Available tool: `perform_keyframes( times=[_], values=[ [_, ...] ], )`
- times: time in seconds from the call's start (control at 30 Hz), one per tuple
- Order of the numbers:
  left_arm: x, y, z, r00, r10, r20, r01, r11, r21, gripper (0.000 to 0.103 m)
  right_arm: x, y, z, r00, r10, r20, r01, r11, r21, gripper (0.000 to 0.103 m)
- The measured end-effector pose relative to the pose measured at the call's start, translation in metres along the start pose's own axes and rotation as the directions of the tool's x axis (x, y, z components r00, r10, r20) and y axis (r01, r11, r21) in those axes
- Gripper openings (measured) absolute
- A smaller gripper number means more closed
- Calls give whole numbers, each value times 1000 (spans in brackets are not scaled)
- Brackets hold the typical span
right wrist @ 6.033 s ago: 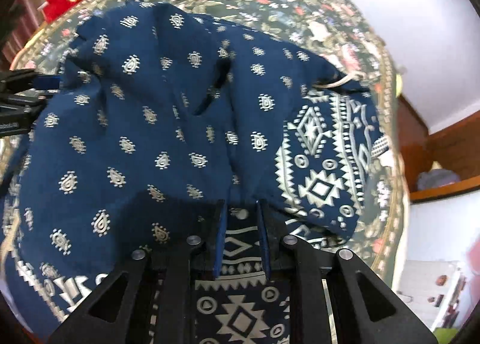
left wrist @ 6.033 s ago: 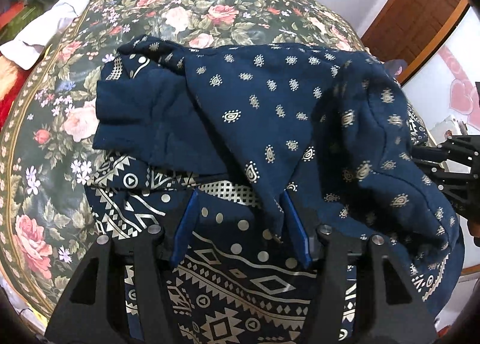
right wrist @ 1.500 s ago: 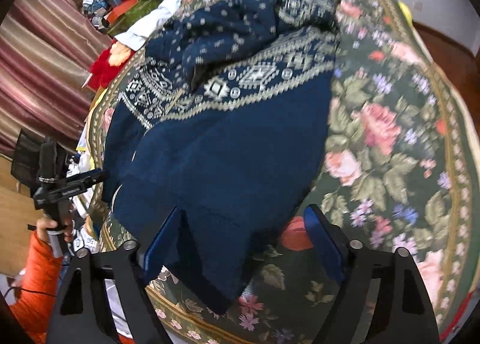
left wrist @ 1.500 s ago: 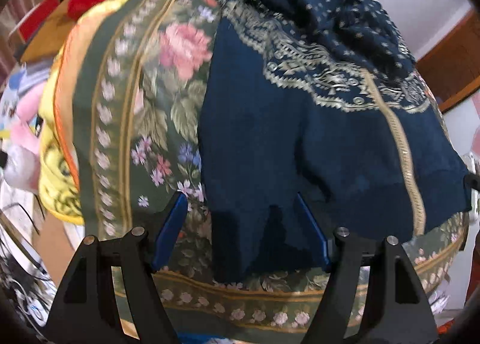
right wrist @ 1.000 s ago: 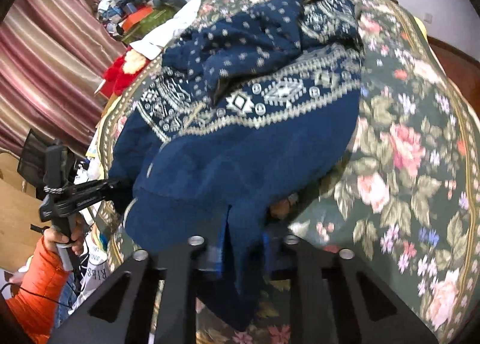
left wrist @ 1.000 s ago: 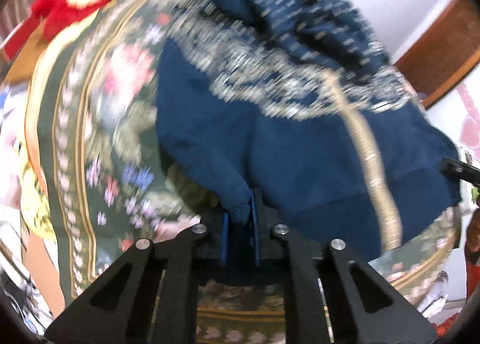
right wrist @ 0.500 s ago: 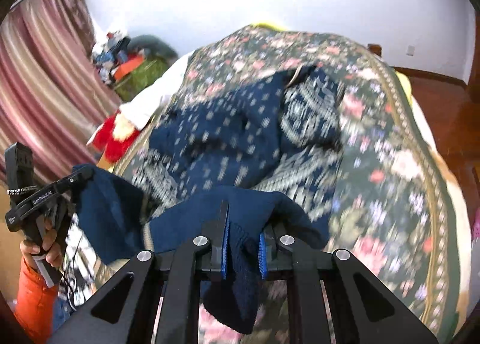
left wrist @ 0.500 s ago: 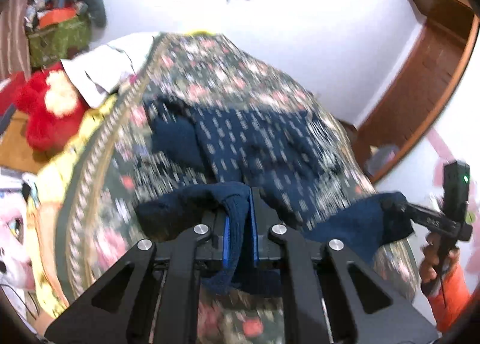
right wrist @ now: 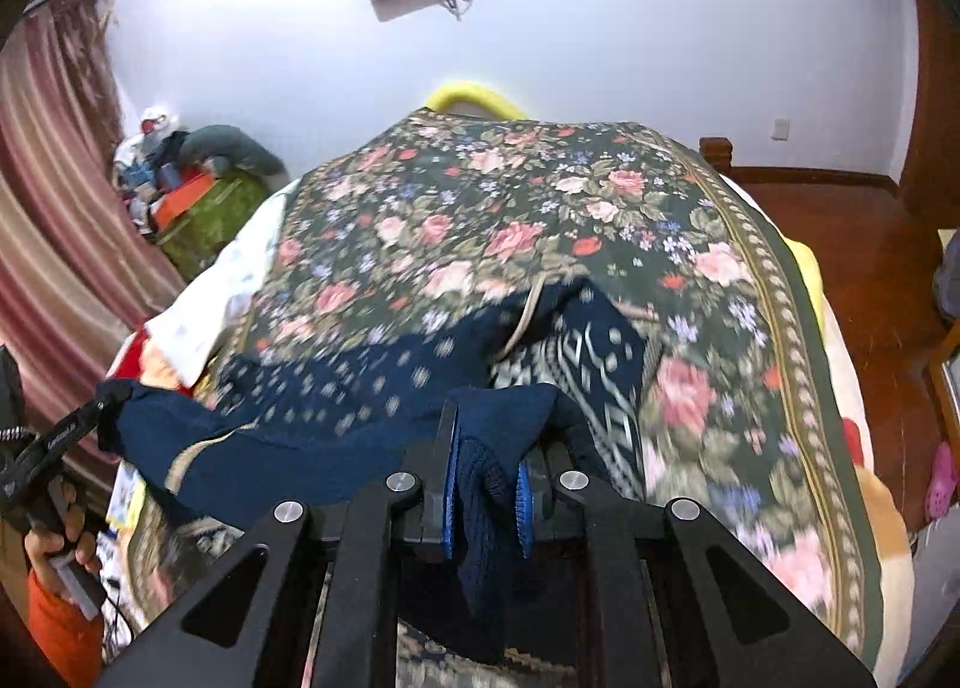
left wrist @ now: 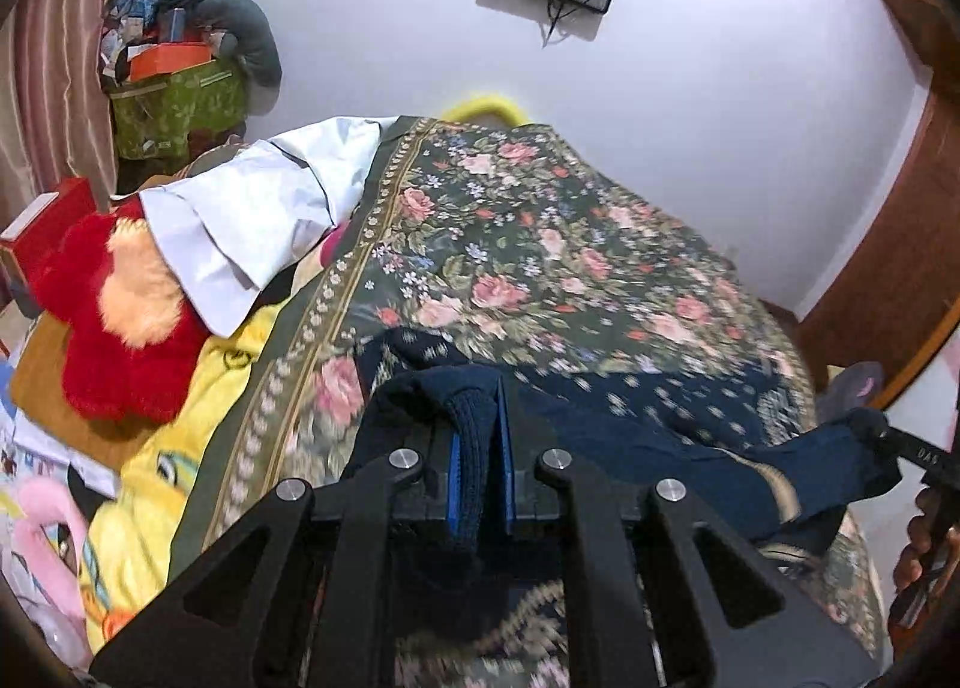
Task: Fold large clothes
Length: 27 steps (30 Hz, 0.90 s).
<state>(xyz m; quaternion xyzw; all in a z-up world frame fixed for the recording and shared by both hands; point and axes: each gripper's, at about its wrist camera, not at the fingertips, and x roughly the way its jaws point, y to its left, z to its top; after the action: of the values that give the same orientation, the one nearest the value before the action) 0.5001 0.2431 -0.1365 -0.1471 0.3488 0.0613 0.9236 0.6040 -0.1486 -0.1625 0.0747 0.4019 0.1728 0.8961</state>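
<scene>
While the bed (right wrist: 780, 328) with its floral cover fills both views, I read the step as carrying the near hem of the garment (right wrist: 336, 448) over toward the far part to make the fold. The garment lies on the near half of the bed, its patterned part still down on the cover, its plain navy hem lifted and stretched between my two claws. The left claw (left wrist: 478, 484) is clenched on a bunched corner of the hem, knit showing between the blue pads. The right claw (right wrist: 486, 502) is clenched the same way on the other corner. In the left view I can see the right claw out at the far edge of the cloth, so the hem hangs in a shallow sag between them.

To do this well, I judge both corners should travel level and together, apart enough to keep the hem taut, and land square on the far edge. The grip must hold until the cloth rests flat; a slack middle would likely crease.
</scene>
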Motion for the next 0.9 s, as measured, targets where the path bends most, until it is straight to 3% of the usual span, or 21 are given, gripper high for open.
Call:
perform_keyframes(
  times=[0.2,0.37,0.57,0.77,0.9],
  values=[
    [65,17,7,996,55,-64,-56,998,-8,10,71,-8,21,996,-74,-50,73,997,-27,12],
    [117,29,-3,985,101,-141,-100,995,10,11,104,-14,20,991,-109,-77,103,992,-79,12],
    [141,30,-10,972,154,-178,-143,987,74,15,103,-26,23,994,-75,-76,67,992,-107,12],
    [136,25,-6,966,166,-196,-144,982,122,18,85,-32,28,995,-39,-92,29,994,-107,12],
    [126,16,0,960,196,-200,-156,968,196,22,73,-49,37,993,65,-96,-63,998,24,13]
  ],
)
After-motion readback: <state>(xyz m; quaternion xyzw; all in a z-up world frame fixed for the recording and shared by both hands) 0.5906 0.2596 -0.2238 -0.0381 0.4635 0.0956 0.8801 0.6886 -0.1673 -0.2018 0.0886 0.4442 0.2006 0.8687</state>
